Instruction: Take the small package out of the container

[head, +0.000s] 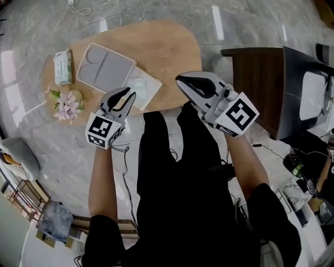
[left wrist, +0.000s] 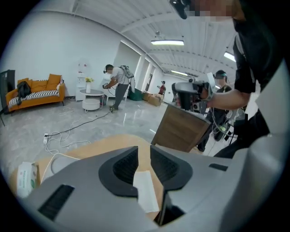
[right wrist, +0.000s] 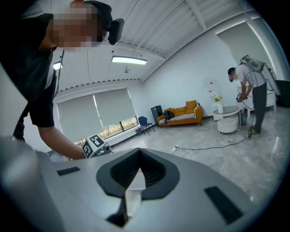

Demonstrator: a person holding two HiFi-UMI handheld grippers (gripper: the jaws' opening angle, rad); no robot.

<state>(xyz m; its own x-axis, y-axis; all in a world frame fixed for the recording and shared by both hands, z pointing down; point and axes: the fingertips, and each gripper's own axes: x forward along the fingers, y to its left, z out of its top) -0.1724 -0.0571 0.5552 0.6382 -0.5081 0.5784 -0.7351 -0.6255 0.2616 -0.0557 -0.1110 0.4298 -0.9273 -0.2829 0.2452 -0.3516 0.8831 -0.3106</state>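
A grey two-part tray (head: pixel 104 67) lies on the oval wooden table (head: pixel 167 47). A green-and-white small package (head: pixel 62 67) rests on the table to the tray's left, outside it. A pale flat packet (head: pixel 142 86) lies at the tray's near right corner. My left gripper (head: pixel 130 93) hovers over the table's near edge beside that packet, its jaws slightly apart (left wrist: pixel 144 152) with nothing gripped. The tray (left wrist: pixel 61 163) and the package (left wrist: pixel 25 179) show low at the left of the left gripper view. My right gripper (head: pixel 178 78) hangs above the table's near right edge, its tips together (right wrist: pixel 139 152), empty.
A small bunch of pink flowers (head: pixel 67 104) sits at the table's left edge. A dark wooden cabinet (head: pixel 250 83) stands right of the table. Cables trail over the marble floor (head: pixel 88 8). Other people and an orange sofa (left wrist: pixel 38 90) are far across the room.
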